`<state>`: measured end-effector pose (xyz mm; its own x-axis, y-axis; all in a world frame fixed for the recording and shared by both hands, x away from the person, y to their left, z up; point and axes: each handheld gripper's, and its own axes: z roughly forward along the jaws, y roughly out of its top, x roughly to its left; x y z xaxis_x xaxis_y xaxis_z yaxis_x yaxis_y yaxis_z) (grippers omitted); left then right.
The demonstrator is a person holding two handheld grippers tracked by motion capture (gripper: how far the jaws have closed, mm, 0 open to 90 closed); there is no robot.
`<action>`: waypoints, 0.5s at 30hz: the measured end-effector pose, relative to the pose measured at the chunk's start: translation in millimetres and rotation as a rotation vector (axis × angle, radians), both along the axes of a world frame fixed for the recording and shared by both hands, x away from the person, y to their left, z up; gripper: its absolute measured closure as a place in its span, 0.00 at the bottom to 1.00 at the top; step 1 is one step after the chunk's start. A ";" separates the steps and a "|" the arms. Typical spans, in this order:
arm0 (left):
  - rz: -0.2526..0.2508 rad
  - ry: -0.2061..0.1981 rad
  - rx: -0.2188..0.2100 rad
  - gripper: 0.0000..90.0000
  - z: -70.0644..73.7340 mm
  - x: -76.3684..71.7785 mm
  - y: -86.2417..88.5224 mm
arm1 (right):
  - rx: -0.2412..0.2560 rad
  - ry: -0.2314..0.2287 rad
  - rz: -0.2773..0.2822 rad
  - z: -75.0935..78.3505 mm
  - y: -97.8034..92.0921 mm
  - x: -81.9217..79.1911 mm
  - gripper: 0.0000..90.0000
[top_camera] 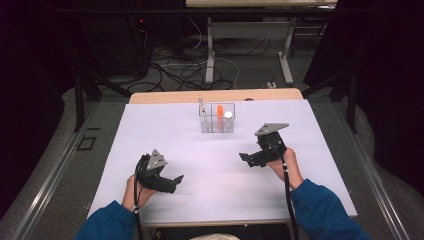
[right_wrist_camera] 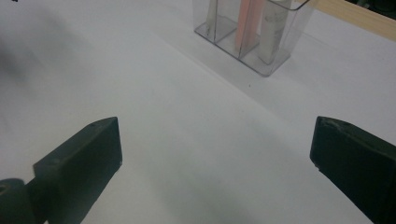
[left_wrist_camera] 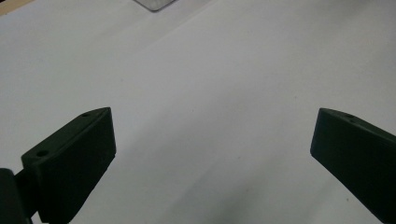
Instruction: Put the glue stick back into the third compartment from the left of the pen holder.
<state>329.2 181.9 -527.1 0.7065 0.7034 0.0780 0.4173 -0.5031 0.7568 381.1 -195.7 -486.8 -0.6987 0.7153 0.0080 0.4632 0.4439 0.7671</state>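
High view | organizer (top_camera: 217, 119) upper centre, three items inside | left gripper (top_camera: 172, 181), right gripper (top_camera: 245, 159) jaws open, empty | likely untouched or finished

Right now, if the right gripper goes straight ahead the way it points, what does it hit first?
Probably the clear holder. In the right gripper view it stands ahead of the open right gripper, slightly right of centre, with bare white table between. The jaws tilt down, so they might touch the table first; depth is unclear.
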 end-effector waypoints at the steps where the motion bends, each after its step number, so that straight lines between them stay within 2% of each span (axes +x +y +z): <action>1: 0.000 0.000 0.000 0.00 0.0 0.0 0.0 | 0.003 -0.008 -0.005 -1.8 -1.5 -2.4 0.02; 5: 0.001 0.000 0.000 0.00 0.1 0.0 0.1 | -0.005 -0.008 -0.008 -4.6 -9.9 -12.4 0.02; 7: 0.000 -0.001 0.001 0.00 0.1 0.0 -0.1 | 0.007 -0.016 -0.020 -6.9 -14.2 -16.5 0.02; 11: 0.001 0.000 0.000 0.00 0.1 0.0 -0.1 | 0.013 -0.012 -0.031 -11.2 -22.9 -25.2 0.02; 12: 0.001 -0.001 0.002 0.00 0.1 0.0 -0.2 | 0.005 0.002 -0.029 -11.6 -25.1 -27.7 0.02; 15: -0.001 0.004 -0.001 0.00 -0.4 -0.1 -0.7 | 0.021 -0.021 -0.041 -16.4 -30.2 -34.5 0.02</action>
<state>329.1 181.2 -527.5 0.7072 0.7031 0.0747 0.4200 -0.5027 0.7555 346.6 -226.0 -503.2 -0.6691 0.7431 0.0089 0.4646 0.4089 0.7855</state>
